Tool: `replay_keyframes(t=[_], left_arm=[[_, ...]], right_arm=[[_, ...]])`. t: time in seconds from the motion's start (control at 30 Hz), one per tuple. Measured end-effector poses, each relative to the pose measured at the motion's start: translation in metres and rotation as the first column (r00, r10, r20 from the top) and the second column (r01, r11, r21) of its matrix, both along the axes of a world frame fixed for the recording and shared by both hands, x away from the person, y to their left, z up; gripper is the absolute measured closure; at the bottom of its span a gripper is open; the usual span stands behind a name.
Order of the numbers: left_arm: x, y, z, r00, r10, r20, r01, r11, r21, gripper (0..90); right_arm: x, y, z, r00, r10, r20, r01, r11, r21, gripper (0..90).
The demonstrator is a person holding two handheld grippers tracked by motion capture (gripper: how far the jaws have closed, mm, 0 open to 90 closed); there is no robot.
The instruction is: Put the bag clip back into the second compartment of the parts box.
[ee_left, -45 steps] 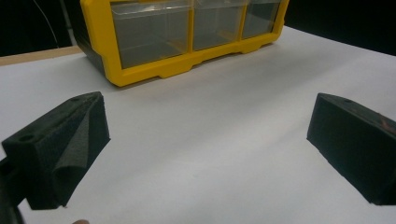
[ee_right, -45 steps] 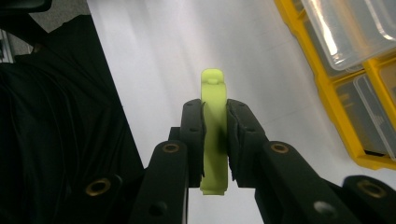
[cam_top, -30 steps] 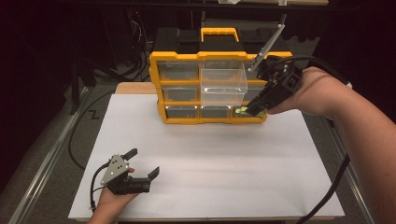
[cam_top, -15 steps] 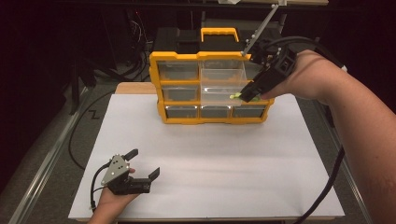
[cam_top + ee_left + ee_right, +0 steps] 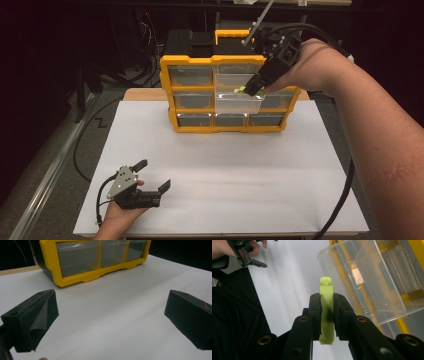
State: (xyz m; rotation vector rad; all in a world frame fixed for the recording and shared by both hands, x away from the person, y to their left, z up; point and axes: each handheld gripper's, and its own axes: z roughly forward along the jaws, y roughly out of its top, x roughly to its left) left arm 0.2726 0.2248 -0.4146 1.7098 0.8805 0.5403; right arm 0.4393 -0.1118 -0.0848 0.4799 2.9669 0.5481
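A yellow organizer [image 5: 172,95] with clear drawers stands at the back of a white sheet [image 5: 225,170]. Its middle drawer [image 5: 239,102] is pulled out. My right gripper [image 5: 248,90] hovers at the drawer's top rim, shut on a small lime-green plastic piece [image 5: 241,90]. In the right gripper view the green piece [image 5: 326,312] stands pinched between the jaws of my right gripper [image 5: 327,297], and the clear drawer [image 5: 367,282] lies open just to its right. My left gripper [image 5: 154,174] rests on the sheet at the front left, open and holding nothing. From the left gripper [image 5: 110,322] I see the organizer [image 5: 75,280] ahead.
A black cable [image 5: 345,195] trails from the right gripper along the sheet's right edge. A wooden board [image 5: 145,94] shows under the sheet's back edge. Dark cables [image 5: 85,135] run on the floor at the left. The left gripper [image 5: 249,258] shows far off in the right gripper view.
My right gripper has risen and shifted left with the green piece, from the organizer's lower right corner to over the open drawer. The left gripper has stayed put.
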Motion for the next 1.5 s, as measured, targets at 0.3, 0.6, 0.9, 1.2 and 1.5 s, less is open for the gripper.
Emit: replay_keyframes(t=[0.3,0.6,0.9,1.2,1.5], left_arm=[[0.0,0.0,0.0,1.0,0.001,0.001,-0.001,1.0,0.0,0.5],[0.0,0.0,0.0,1.0,0.002,-0.001,-0.002,1.0,0.001,0.5],[0.0,0.001,0.0,1.0,0.003,-0.001,-0.003,1.0,-0.001,0.5],[0.0,0.001,0.0,1.0,0.0,-0.001,0.0,1.0,0.0,0.5],[0.0,0.001,0.0,1.0,0.0,-0.002,0.0,1.0,-0.003,0.5]], right_arm=[[0.017,0.009,-0.001,0.9998,-0.019,0.011,0.019,1.0,-0.01,79.1],[0.033,0.015,-0.004,0.9991,-0.038,0.019,0.039,0.999,-0.031,79.0],[0.044,0.016,-0.01,0.9984,-0.049,0.027,0.05,0.998,-0.049,79.1],[0.05,0.02,-0.025,0.9973,-0.057,0.047,0.061,0.995,-0.079,79.0],[0.053,0.021,-0.034,0.9977,-0.054,0.04,0.057,0.995,-0.081,78.8]])
